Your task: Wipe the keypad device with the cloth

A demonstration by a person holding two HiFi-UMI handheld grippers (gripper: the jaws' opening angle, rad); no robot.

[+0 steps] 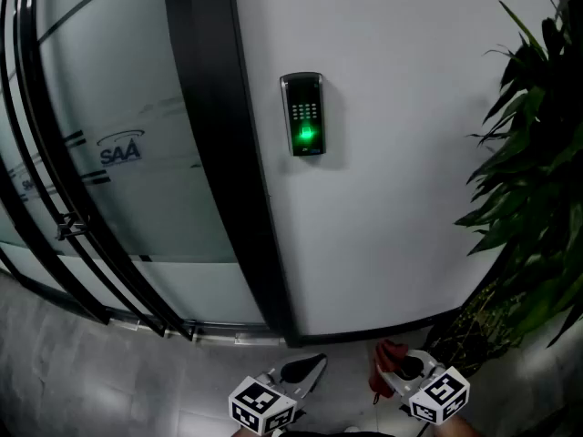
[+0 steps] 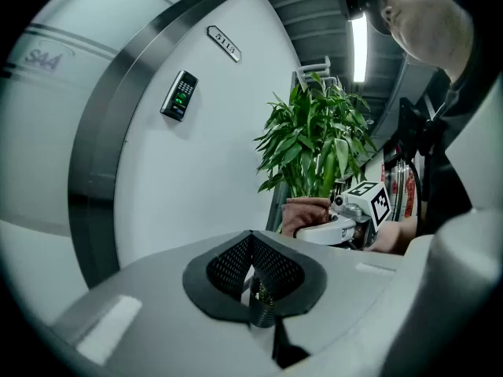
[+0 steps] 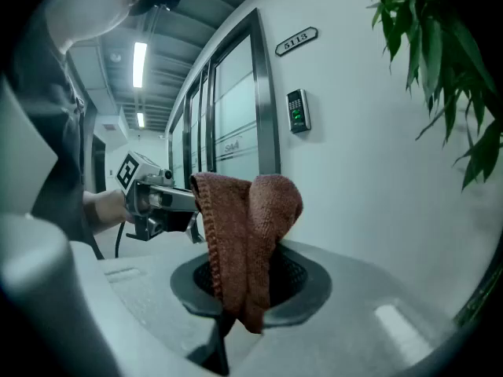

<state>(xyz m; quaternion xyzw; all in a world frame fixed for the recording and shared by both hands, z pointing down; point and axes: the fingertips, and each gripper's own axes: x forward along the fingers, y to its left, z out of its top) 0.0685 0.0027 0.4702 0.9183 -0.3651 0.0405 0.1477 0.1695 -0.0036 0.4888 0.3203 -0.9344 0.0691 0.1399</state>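
right gripper (image 3: 242,289) jaws clenched on cloth (image 3: 245,226), left gripper (image 2: 256,283) jaws closed, empty, keypad device (image 1: 303,115) glowing green on wall (image 1: 410,171)

Left gripper (image 1: 307,368), right gripper (image 1: 397,366) (both closed)

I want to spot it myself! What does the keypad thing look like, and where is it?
Look at the big white wall between the black door frame and the leafy plant. The keypad device hangs there, close beside the frame. It is a small dark upright box glowing green, the only lit thing there.
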